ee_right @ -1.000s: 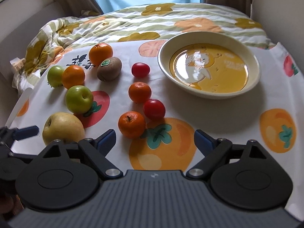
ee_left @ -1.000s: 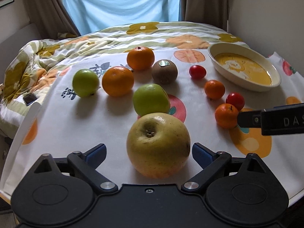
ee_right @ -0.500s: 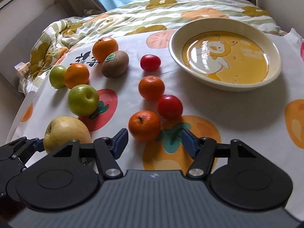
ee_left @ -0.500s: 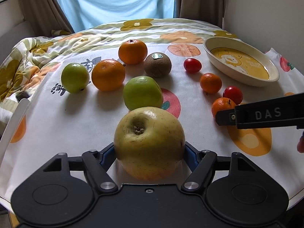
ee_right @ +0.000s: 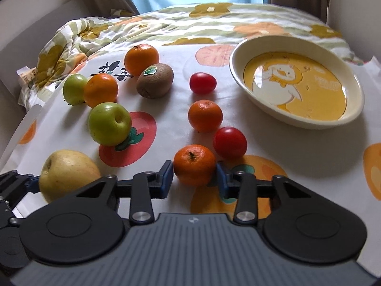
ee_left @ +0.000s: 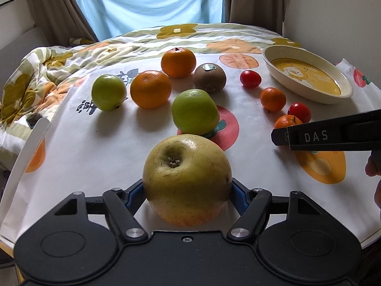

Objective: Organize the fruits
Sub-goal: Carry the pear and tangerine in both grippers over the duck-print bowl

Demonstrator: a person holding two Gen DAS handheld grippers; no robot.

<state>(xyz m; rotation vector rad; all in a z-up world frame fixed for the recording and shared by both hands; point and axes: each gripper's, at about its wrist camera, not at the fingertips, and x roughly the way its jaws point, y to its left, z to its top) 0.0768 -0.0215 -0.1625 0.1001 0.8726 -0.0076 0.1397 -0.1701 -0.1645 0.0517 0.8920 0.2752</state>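
My left gripper (ee_left: 187,189) has its blue pads pressed on both sides of the big yellow apple (ee_left: 187,180), which sits on the cloth (ee_left: 95,157) at the near left edge; the jaws are clamped on it. My right gripper (ee_right: 194,176) has just been closing around the nearest mandarin (ee_right: 194,164): the right pad looks to be on its skin, the left pad sits right at its side with perhaps a sliver of gap, so I cannot tell for sure that the grip is firm

The mandarin lies near the middle of the table, touching or just beside a red tomato (ee_right: 229,142) on its far right. Farther on sits a second mandarin (ee_right: 205,115), then another tomato (ee_right: 203,83). The bowl (ee_right: 240,81) with a yellow duck picture stands at the far right, apart from all the fruit and holding none

On the left, a green apple (ee_right: 110,124) rests on a red print, beyond the yellow apple. Behind it an orange (ee_right: 101,90) stands just beside a second green apple (ee_right: 74,89). A kiwi (ee_right: 155,80) with a green sticker lies near a farther orange (ee_right: 141,58)

From the left camera my right gripper's black finger crosses in front of the near mandarin, with part of a hand (ee_left: 375,174) at the right edge
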